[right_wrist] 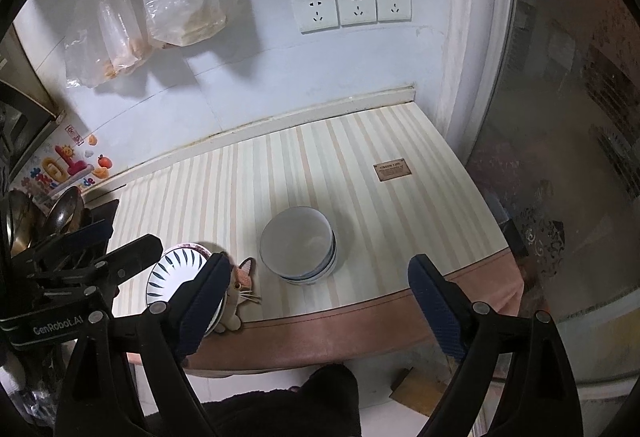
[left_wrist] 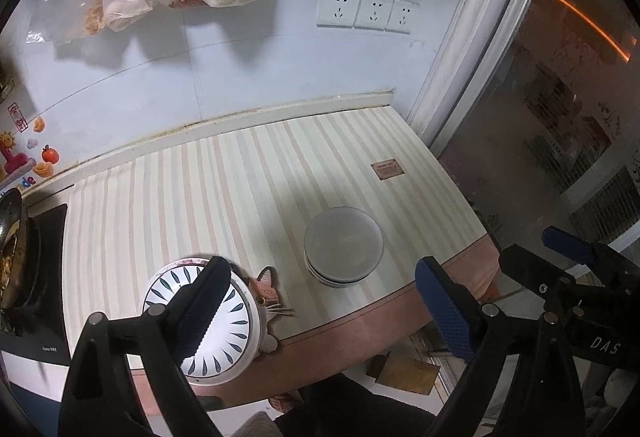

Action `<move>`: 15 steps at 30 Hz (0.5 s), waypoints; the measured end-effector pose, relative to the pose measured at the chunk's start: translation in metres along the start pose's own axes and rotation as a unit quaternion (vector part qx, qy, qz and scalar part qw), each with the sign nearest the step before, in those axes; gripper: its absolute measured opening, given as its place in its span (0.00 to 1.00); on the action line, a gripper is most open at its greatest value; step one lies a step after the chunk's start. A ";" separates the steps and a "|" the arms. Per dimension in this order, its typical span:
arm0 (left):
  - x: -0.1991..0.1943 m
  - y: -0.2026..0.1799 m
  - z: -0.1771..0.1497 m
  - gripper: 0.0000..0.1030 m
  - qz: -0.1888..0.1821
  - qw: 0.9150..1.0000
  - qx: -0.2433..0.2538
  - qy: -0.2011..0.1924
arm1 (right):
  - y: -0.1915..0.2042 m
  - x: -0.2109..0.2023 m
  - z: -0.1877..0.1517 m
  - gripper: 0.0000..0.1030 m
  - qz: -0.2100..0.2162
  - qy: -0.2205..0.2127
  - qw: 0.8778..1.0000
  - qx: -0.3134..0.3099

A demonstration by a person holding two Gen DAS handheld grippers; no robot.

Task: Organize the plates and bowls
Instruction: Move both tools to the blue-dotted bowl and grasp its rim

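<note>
Bowls (left_wrist: 343,245) sit nested in a stack on the striped table (left_wrist: 224,181), between and beyond the spread fingers of the left gripper (left_wrist: 324,311), which holds nothing. Plates (left_wrist: 208,321) (blue leaf pattern on top) lie stacked at the table's near edge, partly behind its left finger. The right gripper (right_wrist: 318,311) hangs wide open and empty, with the bowls beyond its fingers too.

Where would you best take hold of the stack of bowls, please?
Probably by the rim of the stack of bowls, coming down from above with one finger inside and one outside: the bowls sit upright and nested, mouths open, and the walls look too wide to straddle.
</note>
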State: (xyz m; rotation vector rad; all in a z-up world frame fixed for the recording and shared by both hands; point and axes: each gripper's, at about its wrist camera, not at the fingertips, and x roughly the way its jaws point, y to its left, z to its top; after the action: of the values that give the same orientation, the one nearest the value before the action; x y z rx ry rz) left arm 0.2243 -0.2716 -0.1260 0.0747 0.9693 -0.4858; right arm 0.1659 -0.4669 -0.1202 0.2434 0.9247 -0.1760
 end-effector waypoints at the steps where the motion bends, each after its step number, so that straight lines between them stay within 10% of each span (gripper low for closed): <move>1: 0.002 0.000 0.001 0.92 -0.001 1.000 0.000 0.002 | -0.001 0.002 0.001 0.90 0.000 0.001 1.000 0.002; 15: 0.061 0.006 0.014 0.92 0.017 0.998 -0.007 0.056 | -0.023 0.070 0.019 0.90 0.020 0.060 0.998 0.020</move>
State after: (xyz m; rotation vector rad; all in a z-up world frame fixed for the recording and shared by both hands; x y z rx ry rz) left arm 0.2663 -0.2926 -0.1683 0.1058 1.0801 -0.4476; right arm 0.2154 -0.4977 -0.1688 0.3116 1.0354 -0.1451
